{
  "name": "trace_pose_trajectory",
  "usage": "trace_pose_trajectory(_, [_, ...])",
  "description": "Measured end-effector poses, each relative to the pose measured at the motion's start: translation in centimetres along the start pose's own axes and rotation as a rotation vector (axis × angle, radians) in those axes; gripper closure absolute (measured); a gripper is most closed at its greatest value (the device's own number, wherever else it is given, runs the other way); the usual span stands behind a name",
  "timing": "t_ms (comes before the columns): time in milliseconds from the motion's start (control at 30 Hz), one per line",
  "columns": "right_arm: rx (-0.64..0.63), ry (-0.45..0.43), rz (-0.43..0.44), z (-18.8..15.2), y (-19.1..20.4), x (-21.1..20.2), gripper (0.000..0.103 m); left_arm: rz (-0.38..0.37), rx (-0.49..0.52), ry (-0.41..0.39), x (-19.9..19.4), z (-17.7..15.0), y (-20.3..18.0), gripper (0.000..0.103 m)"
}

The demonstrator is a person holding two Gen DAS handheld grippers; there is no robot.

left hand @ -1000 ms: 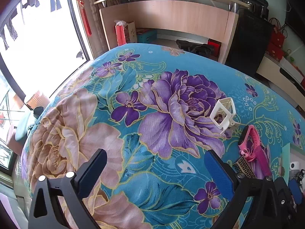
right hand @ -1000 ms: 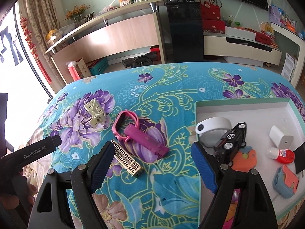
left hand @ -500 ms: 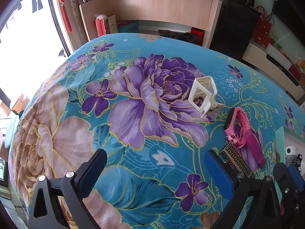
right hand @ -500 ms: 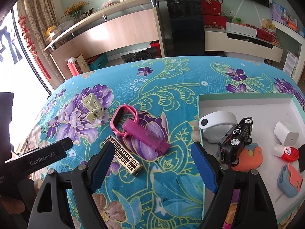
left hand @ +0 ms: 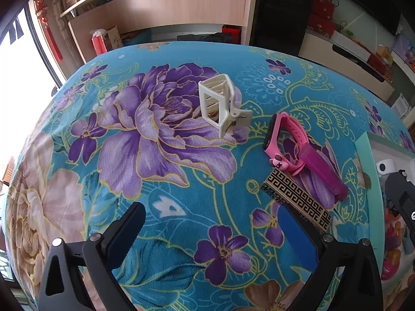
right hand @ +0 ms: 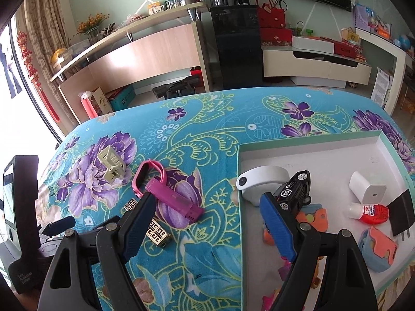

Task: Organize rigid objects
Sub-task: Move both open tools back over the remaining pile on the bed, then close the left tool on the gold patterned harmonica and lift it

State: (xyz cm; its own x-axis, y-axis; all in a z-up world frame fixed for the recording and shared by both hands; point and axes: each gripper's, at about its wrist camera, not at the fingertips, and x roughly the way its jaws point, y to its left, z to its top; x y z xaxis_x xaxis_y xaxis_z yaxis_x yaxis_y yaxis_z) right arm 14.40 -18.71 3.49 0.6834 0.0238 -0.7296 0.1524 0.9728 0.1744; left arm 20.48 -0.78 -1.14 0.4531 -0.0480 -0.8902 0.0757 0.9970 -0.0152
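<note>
Clip [left hand: 223, 106], watch [left hand: 282, 140] and patterned bar [left hand: 295, 202] await boxing; left claw [left hand: 211, 226] and right claw [right hand: 207, 220] both gape wide, empty; next, close on the bar

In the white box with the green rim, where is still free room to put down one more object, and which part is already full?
Inside the box, the floor is bare along the far wall, behind the toy car and the white charger. The near half is crowded: the red-and-white bottle, the blue-and-orange piece and the white rounded device lie close together.

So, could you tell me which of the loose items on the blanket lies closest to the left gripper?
The black-and-gold patterned bar; it sits right by the left gripper, nearer than the pink watch or cream clip.
</note>
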Motion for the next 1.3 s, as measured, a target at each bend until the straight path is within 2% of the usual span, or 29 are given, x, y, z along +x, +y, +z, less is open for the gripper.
trace_pose_trajectory(400, [0.017, -0.011, -0.004, 0.1, -0.6, -0.3, 0.020, -0.050, 0.172, 0.014, 0.1, -1.5, -2.9, 0.000])
trace_pose_trajectory(533, [0.025, -0.010, -0.004, 0.2, -0.8, -0.3, 0.020, -0.114, 0.225, 0.008, -0.3, -1.8, -4.2, 0.000])
trace_pose_trajectory(633, [0.028, -0.010, -0.001, 0.2, -0.8, -0.3, 0.020, -0.119, 0.265, -0.006, 0.0, -2.0, -4.9, 0.000])
trace_pose_trajectory(733, [0.028, -0.010, -0.001, 0.2, -0.8, -0.3, 0.020, -0.132, 0.263, -0.008, 1.1, -1.7, -4.9, 0.000])
trace_pose_trajectory(833, [0.030, -0.013, 0.001, 0.2, -0.8, -0.4, 0.020, -0.136, 0.266, -0.043, 1.7, -1.3, -4.6, 0.000])
trace_pose_trajectory(1300, [0.039, -0.007, 0.010, 0.3, -0.9, -0.1, 0.020, -0.118, 0.227, -0.139, 3.3, -0.2, -3.5, 0.000])
